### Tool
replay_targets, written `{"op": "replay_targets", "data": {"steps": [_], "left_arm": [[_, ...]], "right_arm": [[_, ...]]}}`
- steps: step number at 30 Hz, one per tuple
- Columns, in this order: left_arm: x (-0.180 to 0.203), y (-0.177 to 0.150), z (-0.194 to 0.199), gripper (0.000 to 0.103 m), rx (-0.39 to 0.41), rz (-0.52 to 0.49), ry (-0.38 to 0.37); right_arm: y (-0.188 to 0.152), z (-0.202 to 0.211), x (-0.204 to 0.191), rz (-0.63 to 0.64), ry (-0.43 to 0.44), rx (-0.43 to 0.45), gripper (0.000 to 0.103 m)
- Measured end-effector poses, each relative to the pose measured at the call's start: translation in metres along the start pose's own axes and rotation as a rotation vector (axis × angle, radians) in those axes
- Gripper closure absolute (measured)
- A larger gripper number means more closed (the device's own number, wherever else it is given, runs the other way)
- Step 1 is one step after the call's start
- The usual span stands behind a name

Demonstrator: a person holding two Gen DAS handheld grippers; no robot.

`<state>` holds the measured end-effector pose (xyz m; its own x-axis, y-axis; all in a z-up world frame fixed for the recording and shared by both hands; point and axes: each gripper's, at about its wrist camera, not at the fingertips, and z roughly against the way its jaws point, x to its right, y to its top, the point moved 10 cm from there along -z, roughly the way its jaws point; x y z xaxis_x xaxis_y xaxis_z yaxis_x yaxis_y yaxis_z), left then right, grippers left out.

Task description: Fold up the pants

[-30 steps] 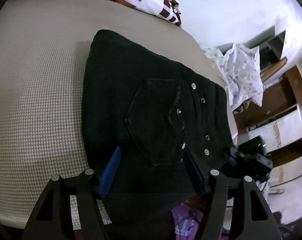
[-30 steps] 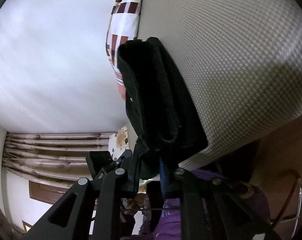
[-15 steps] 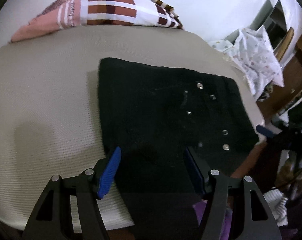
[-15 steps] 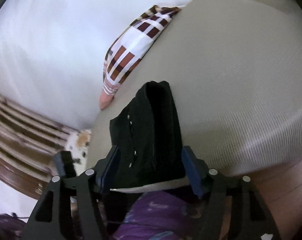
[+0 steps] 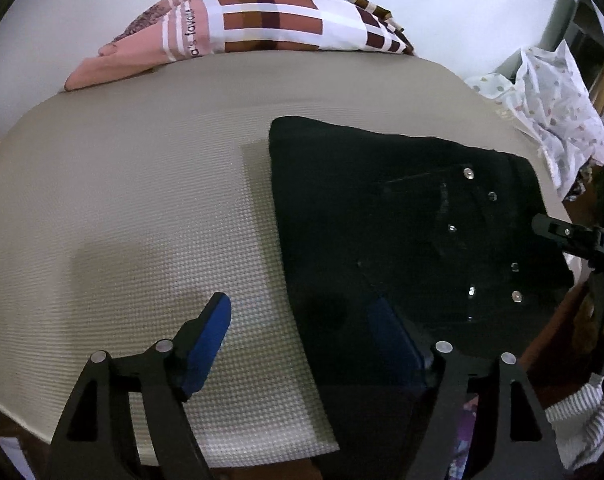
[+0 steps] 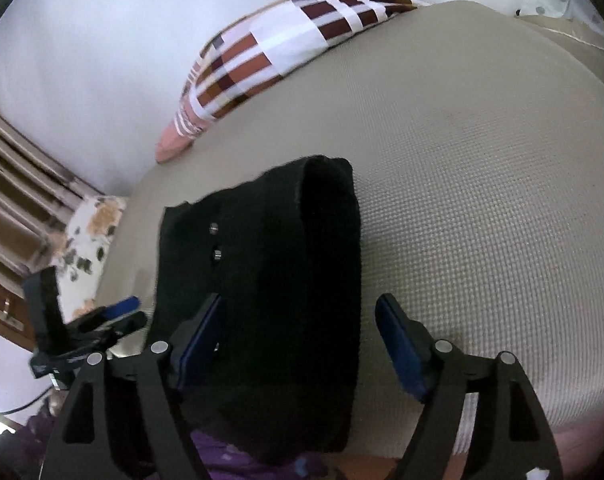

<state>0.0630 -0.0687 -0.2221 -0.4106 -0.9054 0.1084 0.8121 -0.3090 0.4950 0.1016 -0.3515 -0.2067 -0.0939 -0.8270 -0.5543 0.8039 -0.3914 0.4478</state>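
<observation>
The left gripper [image 5: 305, 336], a black frame with flat blue rubbery pads, stands with its jaws spread wide and grips nothing: one blue pad [image 5: 208, 338] hangs over the bare cover, the other sits above the near edge of the cloth. The right gripper [image 6: 302, 344], of the same black and blue build, is likewise spread apart and released, its two pads straddling the near end of the garment without pinching it. Between and ahead of both lie the black denim pants [image 5: 401, 232], folded into a thick, roughly rectangular bundle with a soft matte surface and small round silver rivets [image 5: 468, 173] scattered over the top face; a stitched pocket outline shows faintly beside them. From the right wrist view the bundle [image 6: 270, 272] shows its stacked layers as a rounded, fuzzy fold at the far end. The pants rest flat on the beige mattress cover [image 5: 122, 208], a woven fabric with a fine raised waffle grain, near its front edge and toward the person's right side. At the far edge of the bed, against the plain white wall, lies a checked pillow in white, brown and pink [image 5: 262, 20]. To the right, off the bed, a crumpled white printed cloth [image 5: 549, 104] is heaped up.
</observation>
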Motion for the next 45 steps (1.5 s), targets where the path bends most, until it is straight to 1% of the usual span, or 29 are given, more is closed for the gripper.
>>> {"op": "replay_targets", "data": {"steps": [3,8,10,13,16,19,21,22,23,25,27,28,30,32,34,38,43,45], "left_arm": [[-0.006,-0.001,-0.004,0.024,-0.014,-0.001,0.032],[-0.010,-0.005,-0.015,0.024,-0.060,0.001,0.033],[-0.010,-0.008,-0.021,0.024,-0.084,0.002,0.021],[-0.008,-0.007,-0.023,0.022,-0.089,0.018,-0.024],[-0.001,-0.007,-0.027,0.021,-0.107,0.004,-0.064],[0.003,-0.006,-0.029,0.021,-0.108,-0.039,-0.054],[0.005,-0.005,-0.030,0.019,-0.107,-0.062,-0.055],[0.004,-0.005,-0.031,0.017,-0.111,-0.066,-0.057],[0.003,-0.004,-0.032,0.016,-0.113,-0.063,-0.063],[0.002,-0.002,-0.032,0.016,-0.104,-0.057,-0.080],[0.007,0.000,-0.029,0.017,-0.069,-0.074,-0.112],[0.010,0.002,-0.028,0.017,-0.051,-0.091,-0.110],[0.017,0.001,-0.029,0.017,-0.034,-0.150,-0.072],[0.023,0.002,-0.029,0.017,-0.021,-0.186,-0.051],[0.025,0.004,-0.031,0.017,-0.019,-0.197,-0.045],[0.024,0.007,-0.036,0.017,-0.028,-0.192,-0.058],[0.028,0.009,-0.041,0.017,-0.035,-0.183,-0.079],[0.027,0.009,-0.043,0.017,-0.045,-0.171,-0.102]], "right_arm": [[-0.001,-0.009,0.003,-0.003,-0.005,-0.023,0.023],[0.000,-0.014,0.000,0.018,0.005,-0.028,0.018],[0.000,-0.017,-0.002,0.029,0.011,-0.033,0.016],[0.000,-0.020,-0.008,0.074,0.017,-0.048,0.015],[0.000,-0.023,-0.010,0.117,0.027,-0.056,0.013],[-0.001,-0.025,-0.012,0.166,0.040,-0.081,0.009],[-0.004,-0.027,-0.015,0.213,0.030,-0.111,0.007],[-0.005,-0.028,-0.017,0.226,0.029,-0.123,0.002],[-0.006,-0.030,-0.019,0.239,0.039,-0.142,0.000],[-0.007,-0.030,-0.020,0.240,0.036,-0.159,0.000],[-0.007,-0.030,-0.019,0.217,0.052,-0.174,0.000],[-0.005,-0.029,-0.018,0.192,0.068,-0.178,0.000],[-0.006,-0.027,-0.016,0.166,0.082,-0.178,0.000],[-0.005,-0.028,-0.018,0.182,0.082,-0.180,0.000],[-0.006,-0.029,-0.020,0.211,0.073,-0.177,0.000],[-0.001,-0.031,-0.022,0.245,0.077,-0.173,0.000],[0.007,-0.034,-0.023,0.242,0.130,-0.176,0.000],[0.010,-0.037,-0.025,0.253,0.129,-0.169,0.002]]}}
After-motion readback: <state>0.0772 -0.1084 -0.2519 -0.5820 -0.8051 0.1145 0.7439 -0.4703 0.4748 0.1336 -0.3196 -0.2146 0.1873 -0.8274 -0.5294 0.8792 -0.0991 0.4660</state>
